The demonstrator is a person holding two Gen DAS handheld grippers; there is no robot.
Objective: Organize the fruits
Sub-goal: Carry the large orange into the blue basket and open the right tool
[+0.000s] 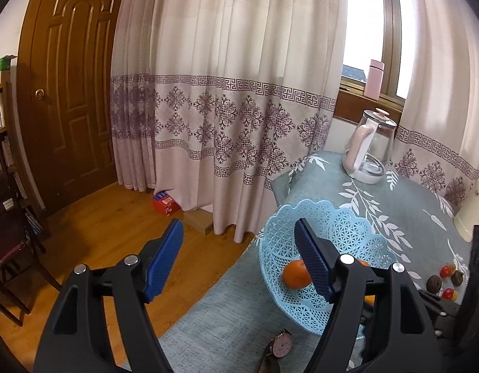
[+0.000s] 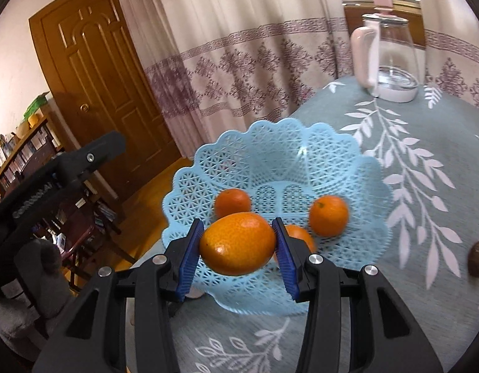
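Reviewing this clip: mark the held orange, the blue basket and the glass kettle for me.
Held orange (image 2: 237, 244), right wrist view, middle of its peel between the right tool's pads.
Blue basket (image 2: 270, 143), right wrist view, far lattice wall.
Glass kettle (image 1: 379, 143), left wrist view, clear body.

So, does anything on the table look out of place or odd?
Yes, one thing: a wristwatch lies on the tablecloth just in front of the blue basket, which seems odd among fruit. Otherwise the glass kettle stands upright, nothing is spilled, and the right gripper holds an orange over the basket.
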